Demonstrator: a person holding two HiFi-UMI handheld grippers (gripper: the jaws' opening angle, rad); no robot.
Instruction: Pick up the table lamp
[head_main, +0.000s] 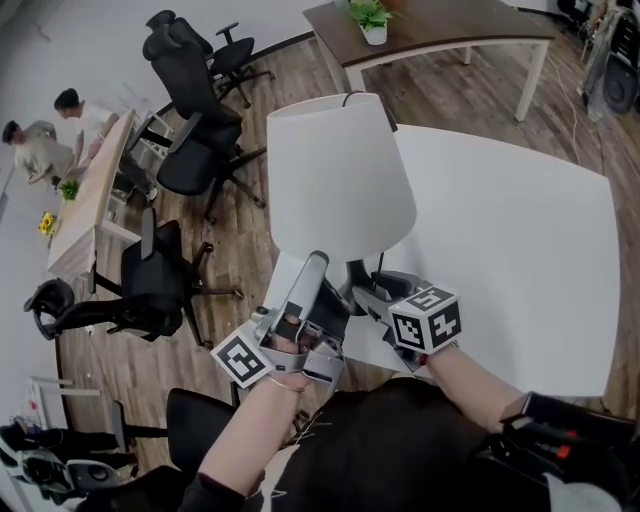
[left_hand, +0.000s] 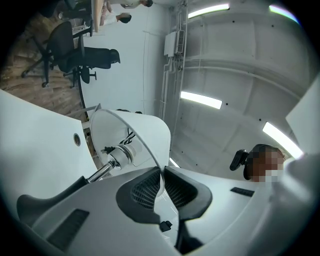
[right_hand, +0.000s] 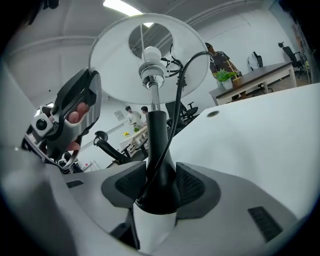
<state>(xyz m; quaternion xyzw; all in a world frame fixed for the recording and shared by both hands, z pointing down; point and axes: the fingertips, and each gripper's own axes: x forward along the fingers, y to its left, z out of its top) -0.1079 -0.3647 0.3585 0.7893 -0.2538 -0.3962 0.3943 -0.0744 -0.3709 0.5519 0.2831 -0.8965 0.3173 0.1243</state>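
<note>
L gripper (left_hand: 162, 186): clamped on shade (left_hand: 150, 132) rim
R gripper (right_hand: 159, 187): open round stem (right_hand: 154, 132), no grip yet
Risk: thin shade bends/slips, lamp (head_main: 340, 180) tips if lifted w/ shade only

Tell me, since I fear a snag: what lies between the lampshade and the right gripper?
The right gripper view shows the lamp's black stem and its cord running from the lampshade down between the right gripper's jaws.

lamp stem (head_main: 357, 272) mostly under shade (head_main: 335, 170), people (head_main: 80, 112) tiny
</note>
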